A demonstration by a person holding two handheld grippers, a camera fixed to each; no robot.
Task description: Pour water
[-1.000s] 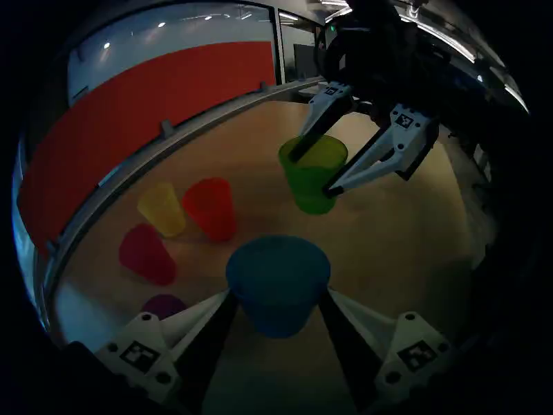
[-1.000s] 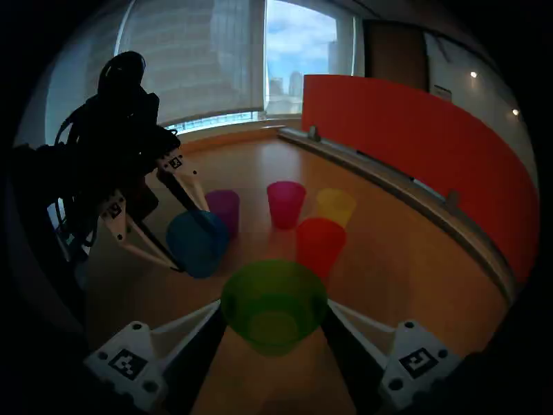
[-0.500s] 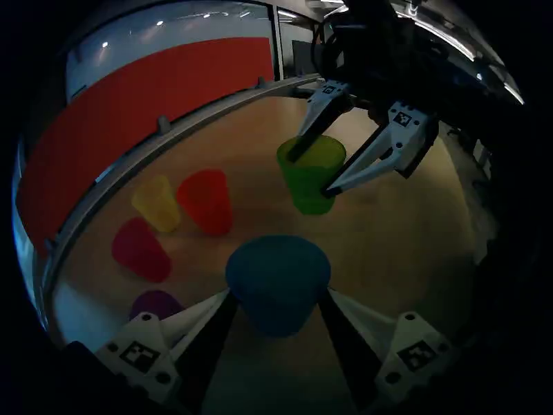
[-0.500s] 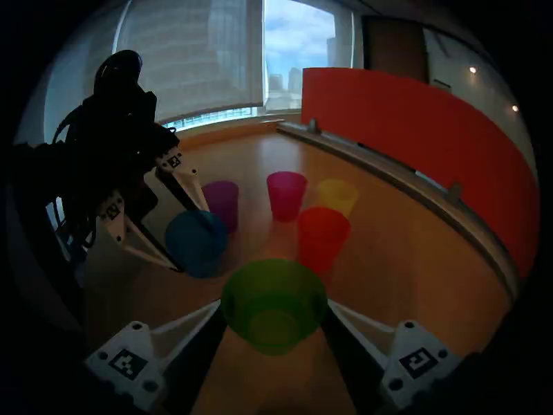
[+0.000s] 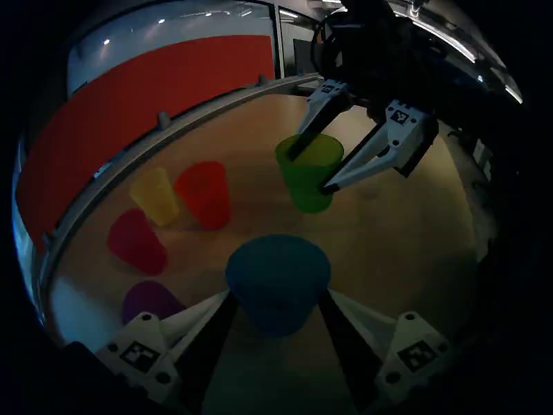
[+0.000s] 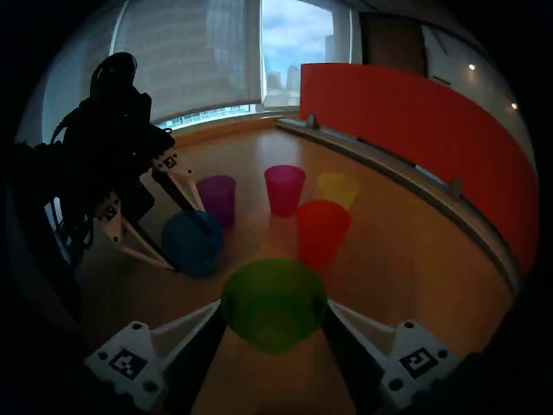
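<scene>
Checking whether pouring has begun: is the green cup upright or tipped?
Upright. In the left gripper view the green cup sits rim-up, base down, roughly level, held by the right gripper.

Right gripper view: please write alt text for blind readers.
The right claw grips a green cup. Behind stand a red cup, yellow cup, magenta cup and purple cup on a table; the left claw grips a blue cup.

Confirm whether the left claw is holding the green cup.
No: the left claw is shut on the blue cup, while the green cup sits in the right claw.
</scene>
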